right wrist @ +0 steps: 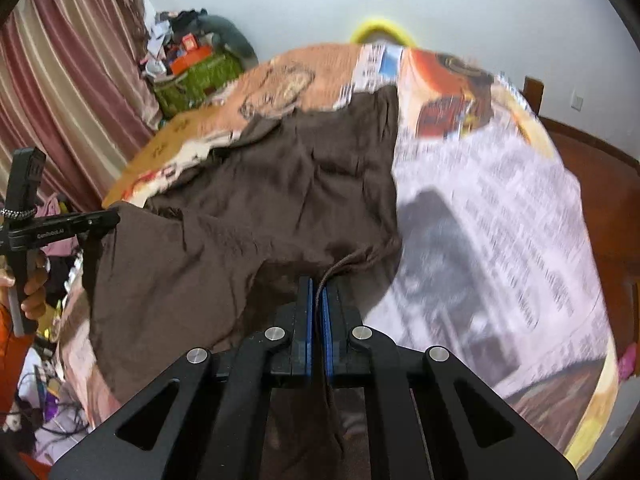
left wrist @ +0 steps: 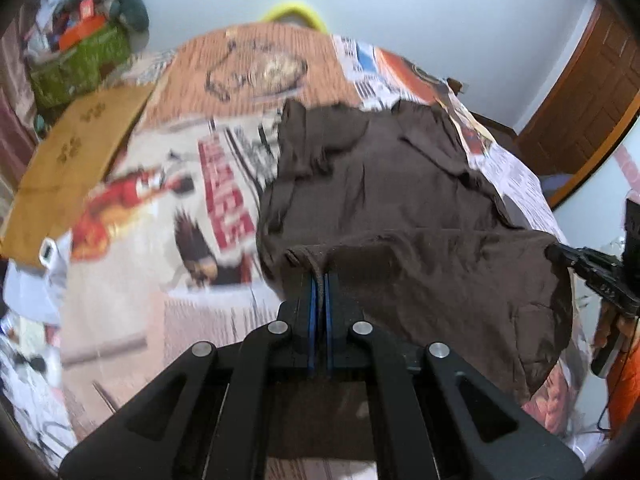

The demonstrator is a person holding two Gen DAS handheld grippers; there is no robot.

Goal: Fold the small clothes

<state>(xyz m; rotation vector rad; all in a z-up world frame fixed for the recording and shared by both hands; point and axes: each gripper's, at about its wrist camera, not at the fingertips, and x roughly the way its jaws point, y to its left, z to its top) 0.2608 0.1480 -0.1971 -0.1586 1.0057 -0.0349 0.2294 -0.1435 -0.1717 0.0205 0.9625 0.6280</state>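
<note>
One brown garment (left wrist: 400,184) lay spread over the newspaper-covered tabletop (right wrist: 500,208), its near edge pinched up at two spots while the rest rested on the paper. Left tool (left wrist: 319,280) was clenched on the hem w/ a thin ridge of cloth squeezed between its blue pads (left wrist: 312,308). Right tool (right wrist: 316,292) was likewise clamped on the edge, a dark seam or cord (right wrist: 332,276) running into the jaws. Each tool also showed in the other's view, at the cloth's far corner.

Progress, as I judged it: early. No fold was visible yet; the garment looked open and rumpled, only gripped along one side and slightly raised. Left to do: carry that edge over toward the far side, flatten, prob. fold again.

Fabric looked thin, matte, soft, creased in many shallow wrinkles, w/ a rolled hem; outline irregular, roughly rectangular. Couldn't tell which kind of garment. Newspaper sheets were glossy-printed, flat, overlapping. Beyond: a tan cardboard sheet (left wrist: 76,152), a green box of clutter (left wrist: 80,64), striped pink curtain (right wrist: 68,80), a yellow rim (right wrist: 380,28) behind the tabletop, pale wall.
</note>
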